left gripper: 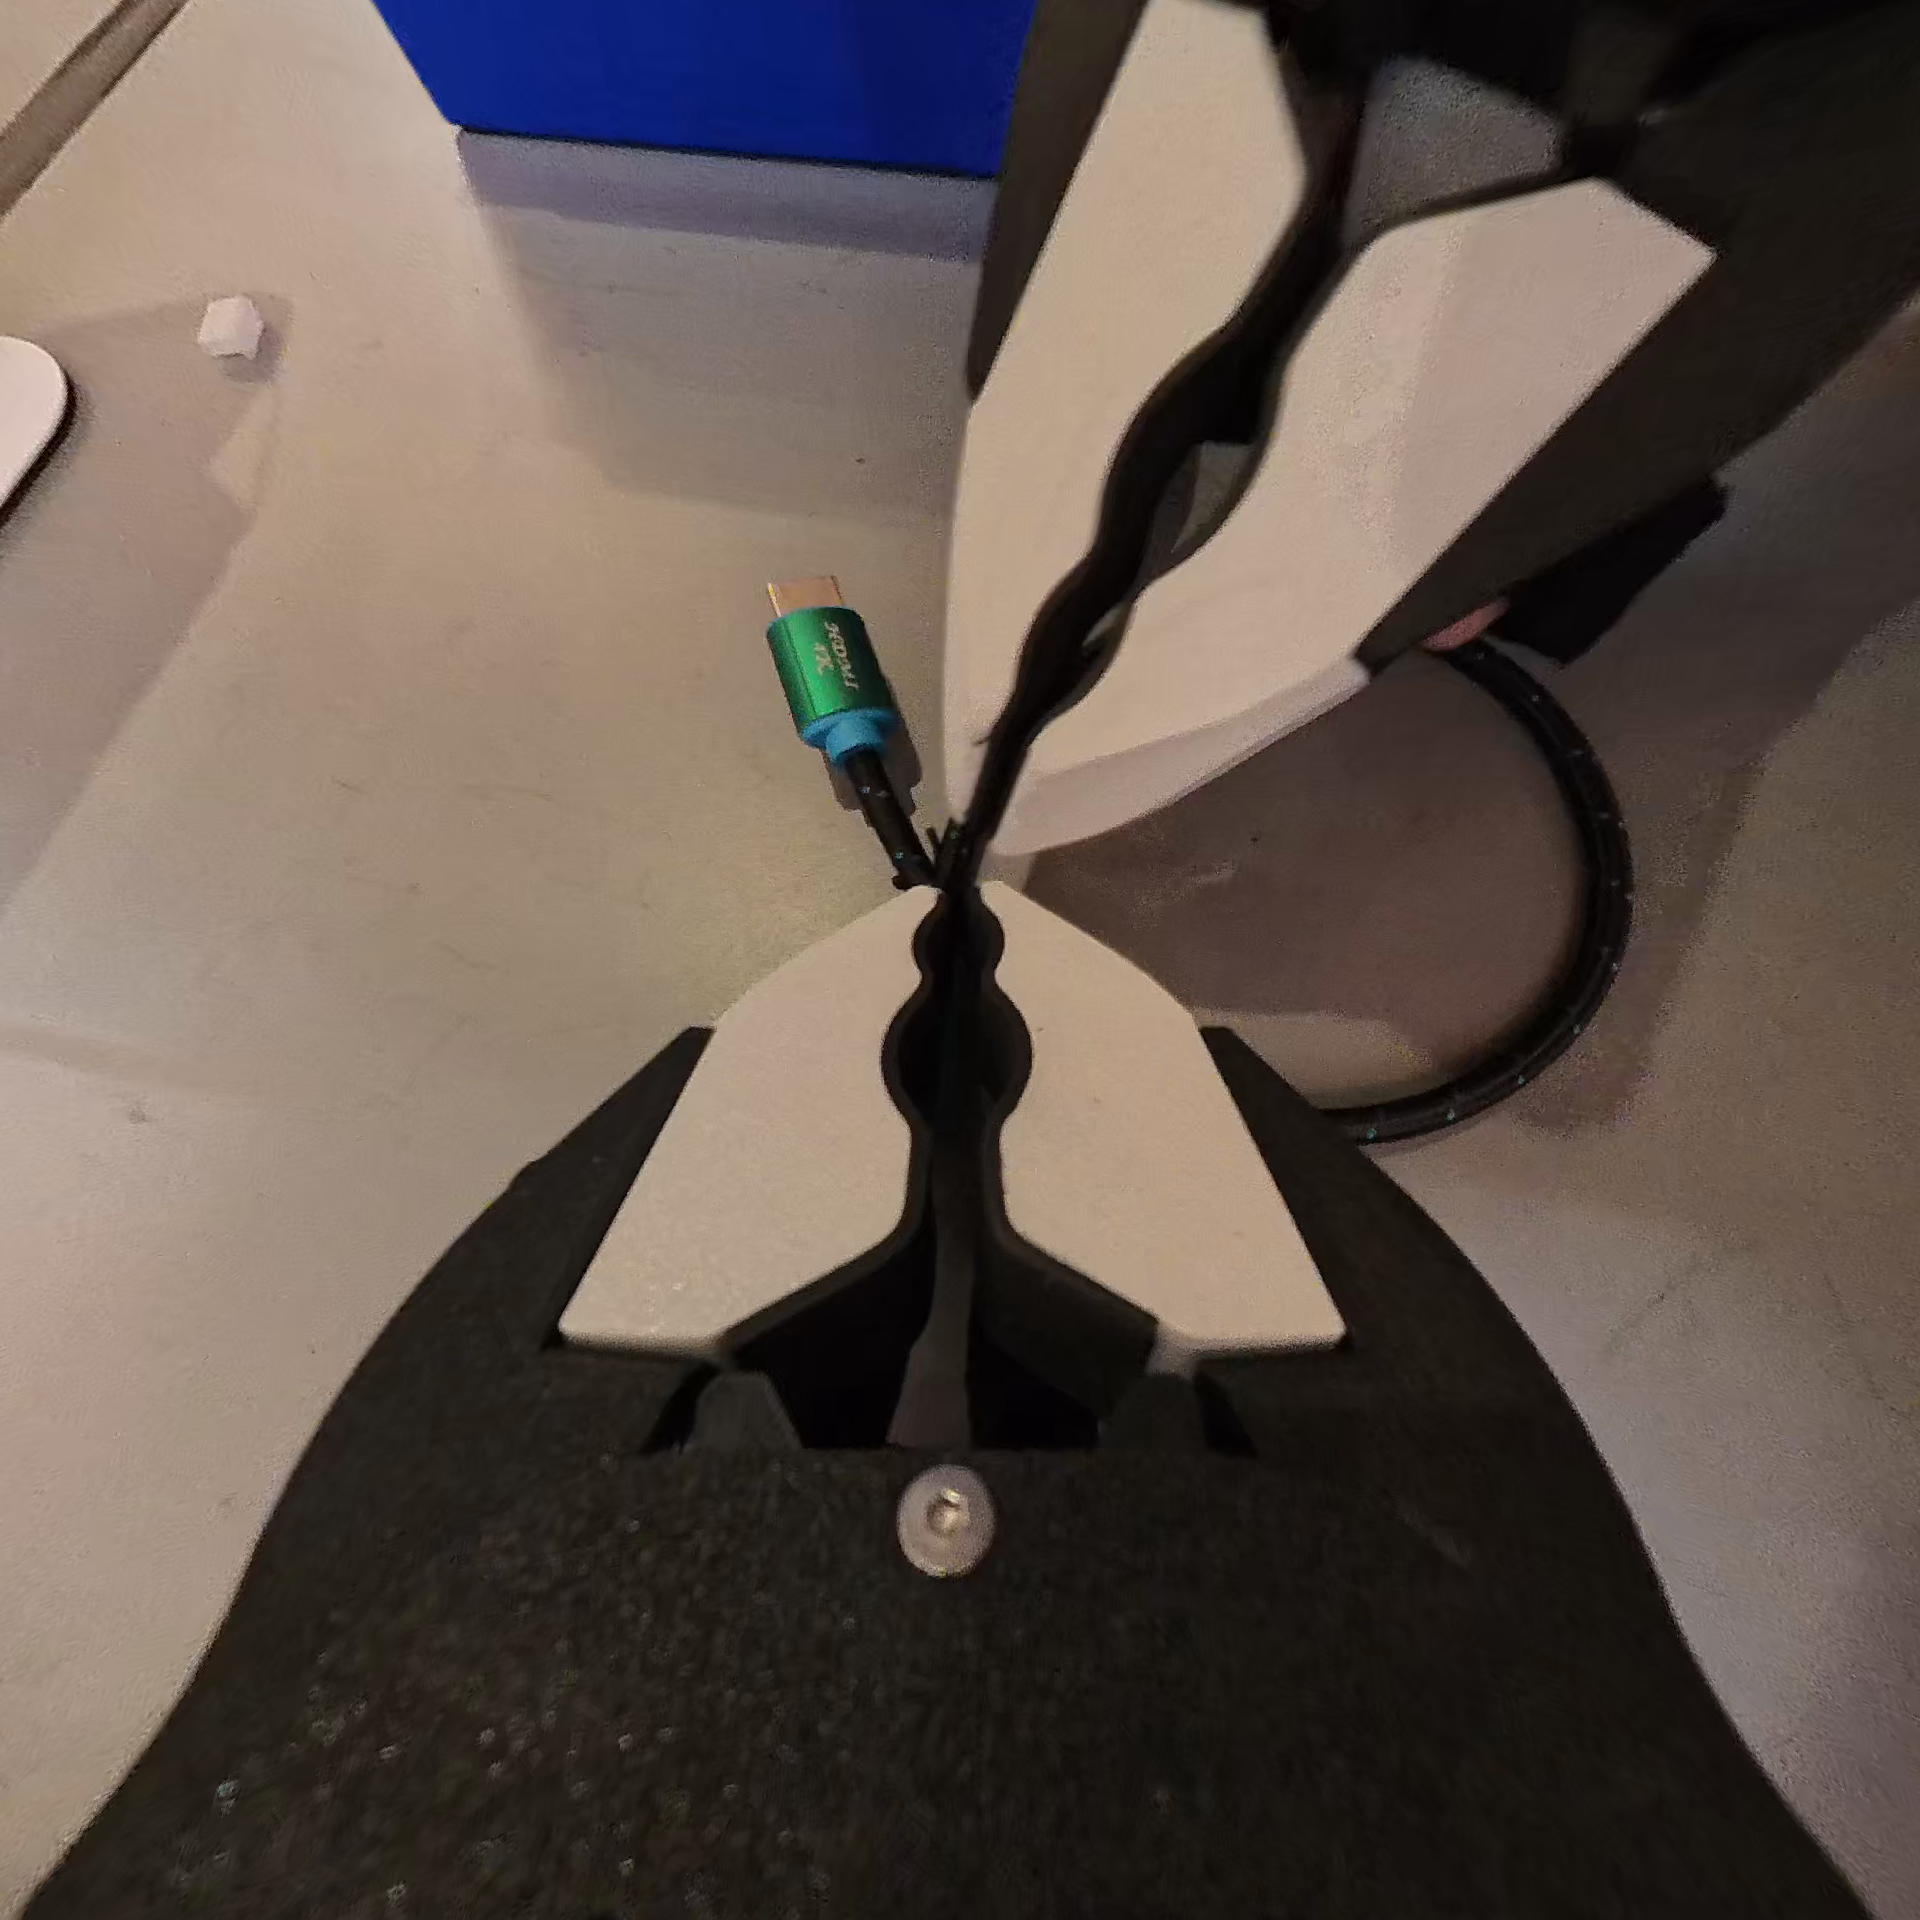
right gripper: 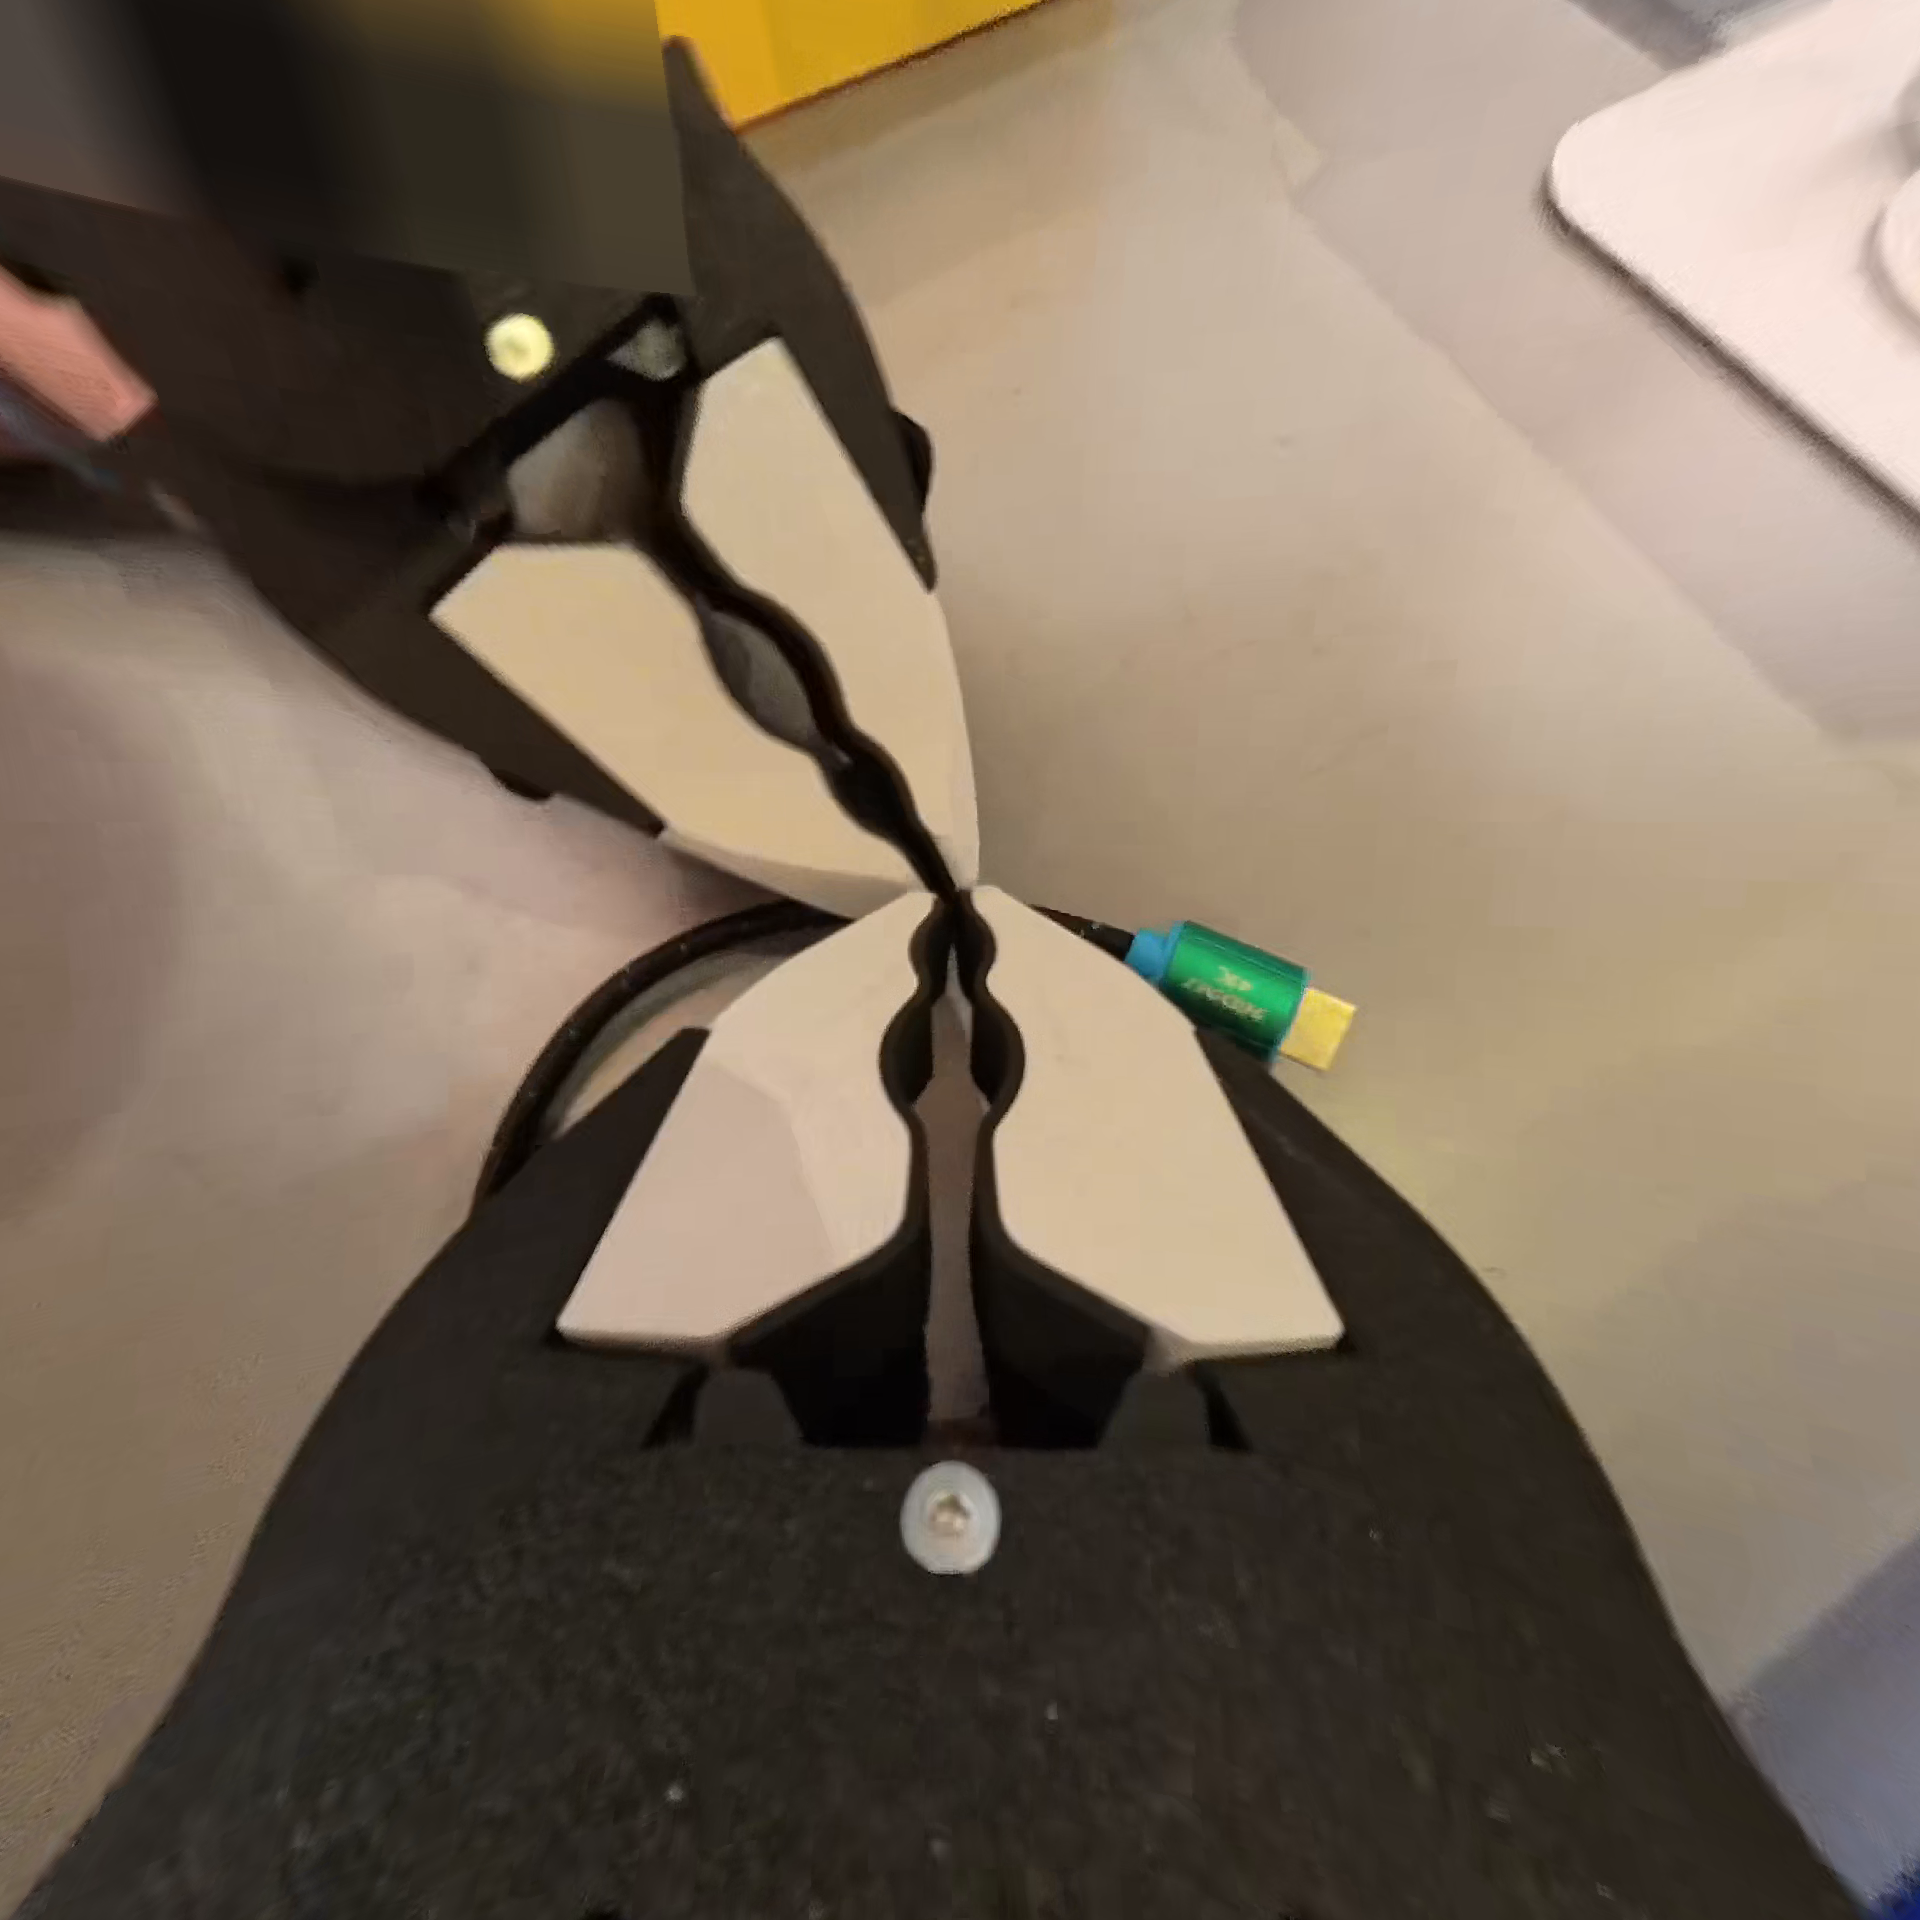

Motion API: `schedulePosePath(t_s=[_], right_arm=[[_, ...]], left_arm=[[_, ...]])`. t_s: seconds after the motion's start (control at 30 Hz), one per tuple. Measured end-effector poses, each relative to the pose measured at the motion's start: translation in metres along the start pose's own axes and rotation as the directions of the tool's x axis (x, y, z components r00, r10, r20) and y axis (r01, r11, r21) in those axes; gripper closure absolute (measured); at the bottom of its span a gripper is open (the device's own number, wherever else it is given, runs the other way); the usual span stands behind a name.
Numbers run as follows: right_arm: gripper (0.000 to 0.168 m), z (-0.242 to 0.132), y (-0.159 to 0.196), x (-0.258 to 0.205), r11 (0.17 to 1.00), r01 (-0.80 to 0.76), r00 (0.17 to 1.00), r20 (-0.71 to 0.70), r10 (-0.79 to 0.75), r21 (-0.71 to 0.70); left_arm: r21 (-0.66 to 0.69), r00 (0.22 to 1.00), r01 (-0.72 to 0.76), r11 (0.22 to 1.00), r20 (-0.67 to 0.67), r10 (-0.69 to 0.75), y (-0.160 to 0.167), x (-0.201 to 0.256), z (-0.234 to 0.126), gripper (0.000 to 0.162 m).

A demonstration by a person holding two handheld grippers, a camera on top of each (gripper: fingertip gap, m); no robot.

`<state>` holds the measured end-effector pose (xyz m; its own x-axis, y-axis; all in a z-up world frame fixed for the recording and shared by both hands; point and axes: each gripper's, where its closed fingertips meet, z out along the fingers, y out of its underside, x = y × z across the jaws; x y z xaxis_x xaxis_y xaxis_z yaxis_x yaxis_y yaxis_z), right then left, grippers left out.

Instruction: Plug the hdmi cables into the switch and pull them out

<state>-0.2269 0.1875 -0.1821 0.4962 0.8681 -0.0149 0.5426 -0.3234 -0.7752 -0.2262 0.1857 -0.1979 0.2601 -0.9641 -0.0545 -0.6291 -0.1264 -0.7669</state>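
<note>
where tips meet, left gripper [left gripper: 954,894] and right gripper [right gripper: 951,914] closed, seemingly pinching hdmi cable [left gripper: 888,816]

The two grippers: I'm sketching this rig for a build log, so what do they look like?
Both match: the left gripper and right gripper each have a rough black body, a silver screw at the centre, and two pale grey fingers with wavy black inner edges, tapering to points.

Two grippers [left gripper: 951,894] [right gripper: 951,904], tips meeting at centre. One cable [left gripper: 1600,883], looping at three o'clock, with one green plug [left gripper: 826,665]. One blue box [left gripper: 707,73] at twelve. One white scrap [left gripper: 234,327] at ten.
</note>
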Motion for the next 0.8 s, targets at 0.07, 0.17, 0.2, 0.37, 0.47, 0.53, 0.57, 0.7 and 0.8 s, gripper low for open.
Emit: schedulePosePath(t_s=[0.07, 0.17, 0.2, 0.37, 0.47, 0.53, 0.57, 0.7, 0.8], right_arm=[[0.164, -0.007, 0.002, 0.000, 0.994, 0.113, 0.993, -0.031, -0.113, -0.003], [0.164, -0.005, 0.014, -0.002, 0.992, 0.113, 0.993, -0.015, -0.114, -0.050], [0.162, -0.002, 0.016, -0.001, 0.994, 0.096, 0.995, -0.008, -0.096, -0.059], [0.161, -0.002, -0.002, 0.004, 0.998, 0.062, 0.998, -0.017, -0.062, 0.029], [0.165, 0.003, -0.003, 0.002, 0.998, 0.059, 0.998, 0.001, -0.059, 0.024], [0.168, 0.005, 0.000, 0.003, 0.997, 0.080, 0.997, -0.013, -0.080, 0.006], [0.168, 0.005, 0.001, 0.003, 0.996, 0.087, 0.996, -0.014, -0.087, 0.003], [0.168, 0.005, 0.014, 0.006, 0.997, 0.057, 0.998, -0.003, -0.057, -0.060], [0.168, 0.004, 0.018, 0.011, 0.996, 0.048, 0.999, -0.018, -0.049, -0.075]], left_arm=[[-0.001, 1.000, 0.004, 1.000, -0.004, -0.004, 0.000, 0.000, 0.000, 0.160], [-0.001, 1.000, 0.011, 1.000, -0.010, -0.011, 0.000, 0.000, 0.000, 0.159], [-0.001, 1.000, 0.014, 1.000, -0.012, -0.014, 0.000, 0.000, 0.001, 0.159], [0.000, 1.000, 0.017, 1.000, -0.015, -0.017, 0.000, 0.000, 0.001, 0.159], [0.000, 1.000, 0.016, 1.000, -0.015, -0.016, 0.000, 0.000, 0.001, 0.159], [0.000, 1.000, 0.012, 1.000, -0.012, -0.012, 0.000, 0.000, 0.001, 0.159], [-0.001, 1.000, 0.011, 1.000, -0.011, -0.011, 0.000, 0.000, 0.001, 0.159], [-0.001, 1.000, 0.010, 1.000, -0.010, -0.010, 0.000, 0.000, 0.001, 0.160], [0.000, 1.000, 0.011, 1.000, -0.011, -0.011, 0.000, 0.000, 0.001, 0.160]])
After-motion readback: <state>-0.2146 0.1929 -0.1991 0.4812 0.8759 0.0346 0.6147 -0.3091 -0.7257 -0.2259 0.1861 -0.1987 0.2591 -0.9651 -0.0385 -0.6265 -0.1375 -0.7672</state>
